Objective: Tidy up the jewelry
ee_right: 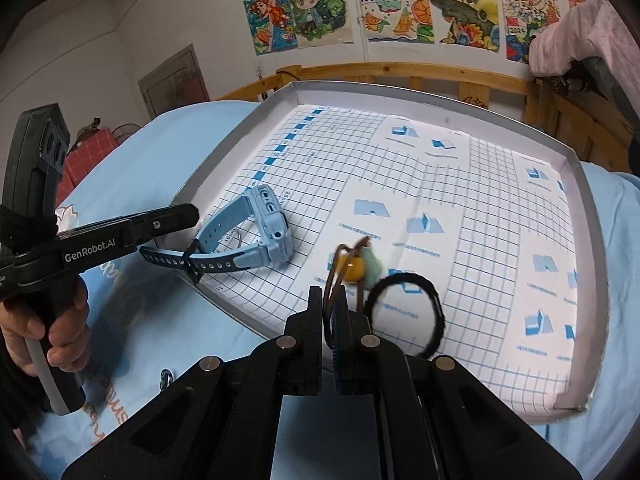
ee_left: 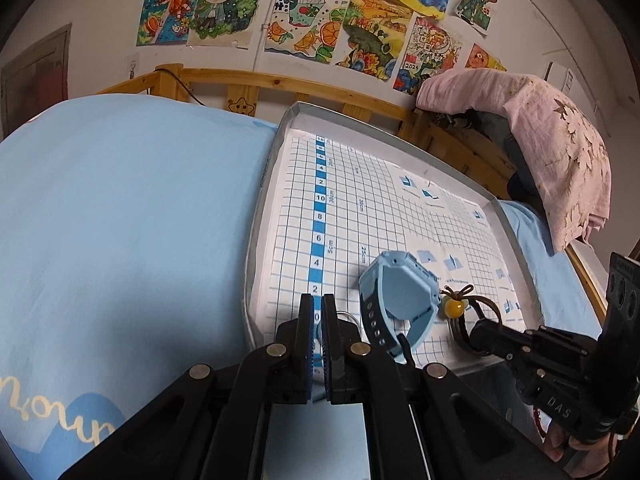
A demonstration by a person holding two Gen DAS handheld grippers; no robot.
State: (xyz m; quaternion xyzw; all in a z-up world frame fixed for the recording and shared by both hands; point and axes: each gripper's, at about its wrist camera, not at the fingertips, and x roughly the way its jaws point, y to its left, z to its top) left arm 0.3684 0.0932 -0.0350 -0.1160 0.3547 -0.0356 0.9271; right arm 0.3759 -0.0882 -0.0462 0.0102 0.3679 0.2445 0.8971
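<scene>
We see a shallow grey tray (ee_right: 576, 184) lined with blue-gridded paper, lying on a bed covered by a light blue sheet (ee_left: 120, 208).

In the left wrist view, the left tool (ee_left: 317, 320) points at the tray's near left corner. Its jaws are clenched, and a thin silver ring (ee_left: 347, 316) shows just at 3 o'clock of the tips. We cannot tell whether the tool grips the ring.

A light blue smartwatch (ee_left: 394, 296) lies on the grid paper at 3 o'clock of the left tool, with its dark perforated strap reaching over the tray's near edge.

At 3 o'clock of the watch lies a hair tie with an amber bead (ee_left: 454, 307), whose brown cords touch the tip of the right tool (ee_left: 478, 332), which comes in from 4 o'clock.

In the right wrist view, the right tool (ee_right: 327, 300) is clenched on the brown cord of the hair tie (ee_right: 354, 270). The bead and a pale green charm hang just past the tips at 1 o'clock, blurred.

A black elastic hair band (ee_right: 434, 320) lies on the paper at 3 o'clock of the tips, near the tray's front edge.

The smartwatch (ee_right: 260, 236) sits at 10 o'clock of the right tool, near the tray's left wall. The left tool (ee_right: 192, 213) reaches just to that wall, held by a hand (ee_right: 60, 332) at 9 o'clock.

Colourful drawings (ee_left: 304, 20) hang on the wall above a wooden bed rail (ee_right: 400, 74), and a pink blanket (ee_left: 560, 152) is draped at 2 o'clock.
</scene>
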